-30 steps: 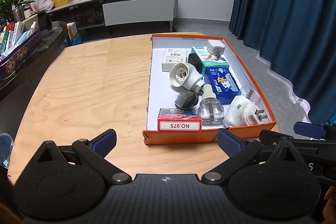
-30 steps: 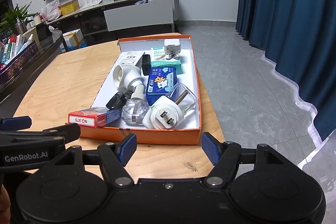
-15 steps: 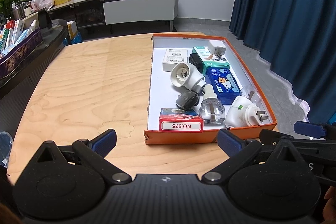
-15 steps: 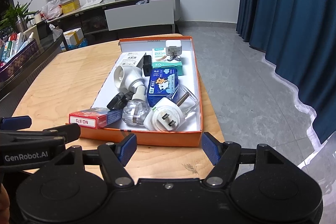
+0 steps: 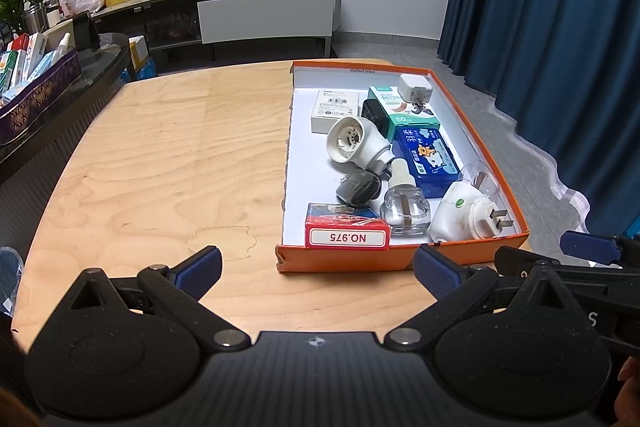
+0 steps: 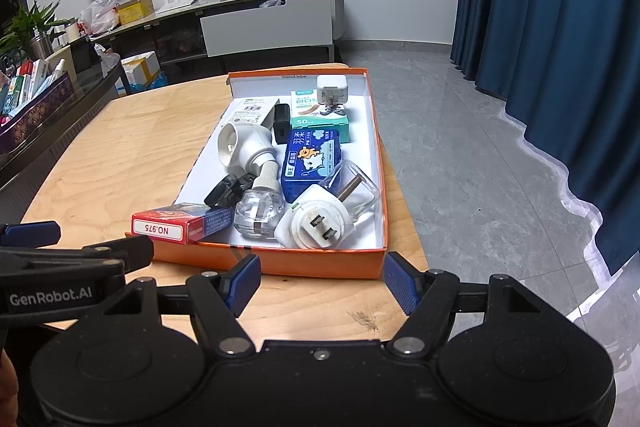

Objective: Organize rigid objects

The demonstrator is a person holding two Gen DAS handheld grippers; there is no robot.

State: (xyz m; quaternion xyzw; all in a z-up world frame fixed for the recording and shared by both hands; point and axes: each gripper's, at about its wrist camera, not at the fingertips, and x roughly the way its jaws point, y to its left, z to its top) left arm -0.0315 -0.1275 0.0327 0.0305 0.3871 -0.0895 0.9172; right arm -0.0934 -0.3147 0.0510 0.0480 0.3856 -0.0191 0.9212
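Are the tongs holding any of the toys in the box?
No. The left tongs and right tongs are both open and empty, short of the orange box.

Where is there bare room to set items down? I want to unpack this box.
The wooden table left of the orange box is bare. Inside, only a white strip along the left wall, beside the white box, is free. The near end around the red box is crowded.
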